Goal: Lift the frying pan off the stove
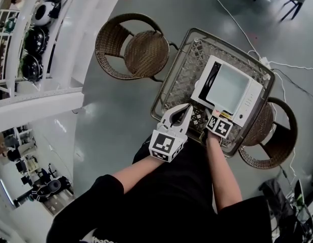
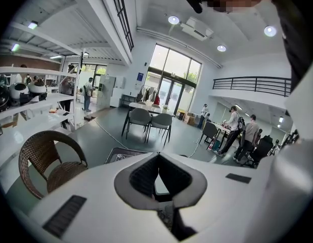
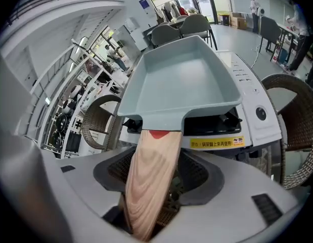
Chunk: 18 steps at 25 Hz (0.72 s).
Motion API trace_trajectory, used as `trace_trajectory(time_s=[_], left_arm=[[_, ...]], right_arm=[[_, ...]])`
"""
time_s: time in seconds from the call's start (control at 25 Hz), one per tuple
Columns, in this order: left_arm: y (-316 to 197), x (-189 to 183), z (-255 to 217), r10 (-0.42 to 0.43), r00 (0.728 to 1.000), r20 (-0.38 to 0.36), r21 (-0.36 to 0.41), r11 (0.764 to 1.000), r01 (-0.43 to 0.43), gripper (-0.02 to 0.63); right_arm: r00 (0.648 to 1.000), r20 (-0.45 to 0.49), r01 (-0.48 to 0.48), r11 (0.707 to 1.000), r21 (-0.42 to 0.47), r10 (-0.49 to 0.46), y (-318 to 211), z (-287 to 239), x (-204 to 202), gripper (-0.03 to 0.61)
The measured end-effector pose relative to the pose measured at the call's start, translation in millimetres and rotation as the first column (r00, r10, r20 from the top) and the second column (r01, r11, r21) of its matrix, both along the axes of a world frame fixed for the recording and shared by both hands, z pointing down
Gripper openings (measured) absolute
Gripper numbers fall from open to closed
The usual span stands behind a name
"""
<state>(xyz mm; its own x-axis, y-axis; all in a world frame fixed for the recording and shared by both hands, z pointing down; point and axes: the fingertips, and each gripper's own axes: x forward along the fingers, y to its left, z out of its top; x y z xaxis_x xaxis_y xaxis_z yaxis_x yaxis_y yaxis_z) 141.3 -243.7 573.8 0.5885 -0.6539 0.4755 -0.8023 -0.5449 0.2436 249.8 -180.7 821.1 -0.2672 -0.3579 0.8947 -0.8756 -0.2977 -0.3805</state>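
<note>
A grey square frying pan sits over the white portable stove on a wicker table. In the right gripper view the pan fills the middle above the stove's burner; whether it rests on the grate I cannot tell. My right gripper is shut on the pan's light wooden handle, which runs back between the jaws. My left gripper hovers open over the table's near edge, left of the stove, holding nothing.
A brown wicker chair stands left of the table, and another at its right. White cables run across the grey floor. White shelves with helmets stand far left. People and grey chairs are further back in the hall.
</note>
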Motion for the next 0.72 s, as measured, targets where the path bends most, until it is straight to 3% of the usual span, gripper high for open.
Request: trace_trajectory(time_s=[0.2, 0.36, 0.72], left_arm=[[-0.5, 5.7, -2.1, 0.012, 1.0, -0.018, -0.011, 1.0, -0.012, 0.011], [-0.8, 8.1, -1.0, 0.021, 1.0, -0.012, -0.015, 1.0, -0.022, 0.011], [5.9, 0.7, -3.5, 0.015, 1.0, -0.005, 0.002, 1.0, -0.015, 0.011]], right_arm=[[0.999, 0.052, 0.001, 1.0, -0.018, 0.0, 3.6, 3.5, -8.4, 0.246], [0.996, 0.08, -0.046, 0.999, -0.017, 0.047, 0.4, 4.8, -7.0, 0.158], [0.992, 0.106, -0.065, 0.998, -0.008, 0.066, 1.4, 3.3, -1.6, 0.141]])
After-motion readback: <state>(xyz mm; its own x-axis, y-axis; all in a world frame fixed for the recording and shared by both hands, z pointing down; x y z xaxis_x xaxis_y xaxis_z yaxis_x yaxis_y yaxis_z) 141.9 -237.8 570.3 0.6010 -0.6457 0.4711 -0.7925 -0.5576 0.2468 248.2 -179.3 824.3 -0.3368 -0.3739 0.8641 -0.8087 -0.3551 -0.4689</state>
